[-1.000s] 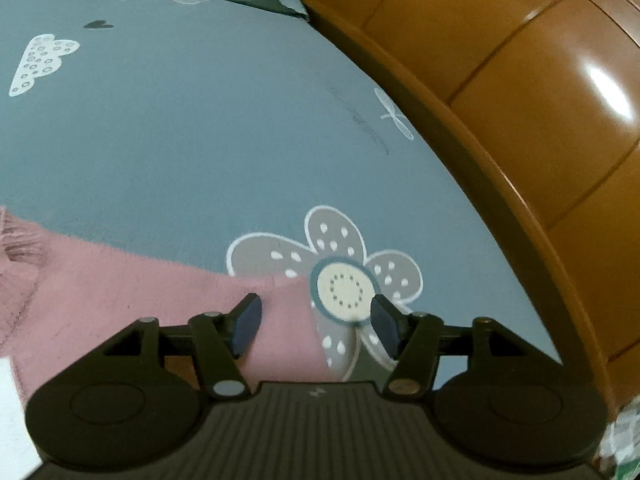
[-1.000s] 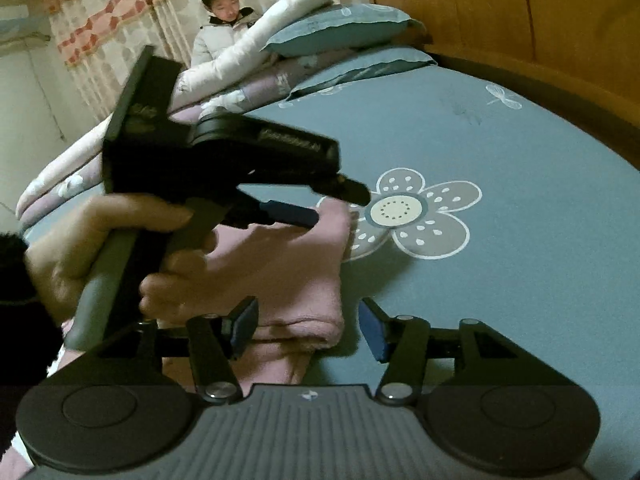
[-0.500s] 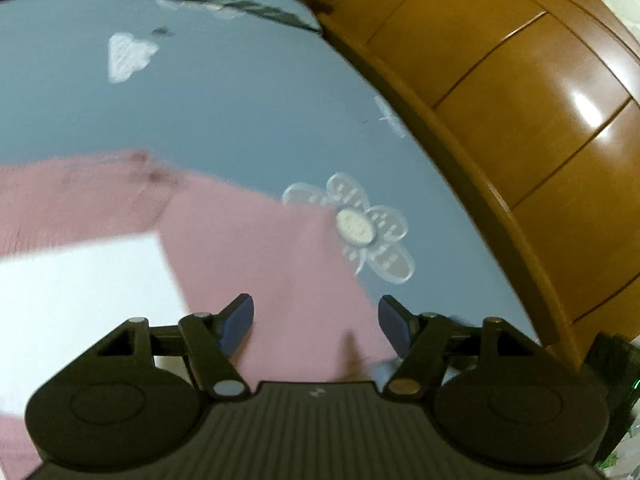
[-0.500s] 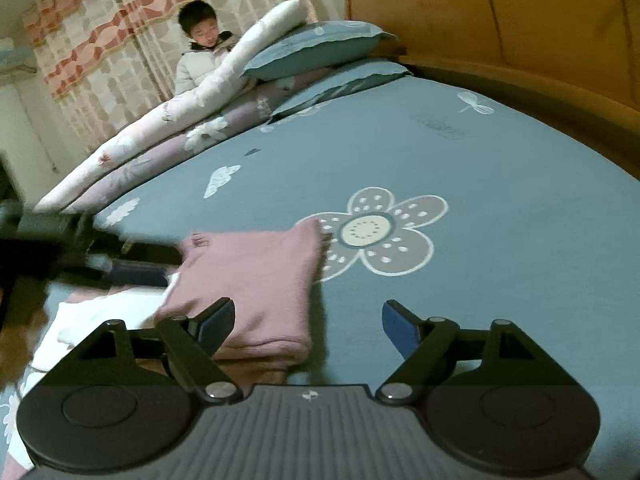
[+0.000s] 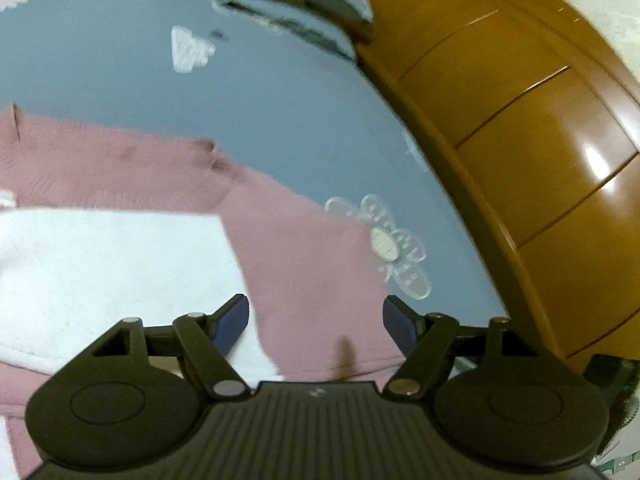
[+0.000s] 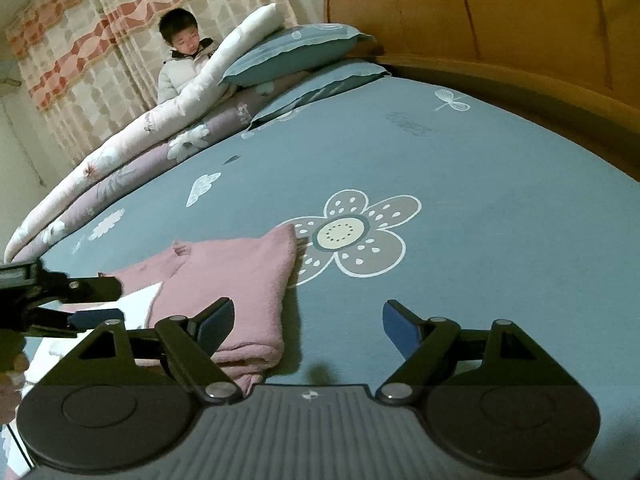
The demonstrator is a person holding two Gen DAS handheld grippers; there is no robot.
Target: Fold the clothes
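Blue flowered bedsheet [image 6: 500, 208] was seen carrying a folded pink sweater [image 6: 224, 276]; left gripper [image 5: 316, 320] and right gripper [image 6: 308, 320] were both released, jaws just widened, nothing gripped. No readable writing was found.

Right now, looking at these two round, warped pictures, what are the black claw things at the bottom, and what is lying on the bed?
There is no robot here: a person holds a two-finger gripper in each hand, and a wide-angle camera on each one looks forward along its fingers. One picture comes from the left gripper, the other from the right gripper. The black arms with blue tips are their fingers. Both grippers are open and hold nothing; the left one's jaws have just been opening.

On the blue flower-print bedsheet lies a folded pink garment with something white on top of it. In the right picture the left gripper pokes in at the left edge. Behind are pillows, a rolled quilt, a wooden headboard and another person by the curtains.
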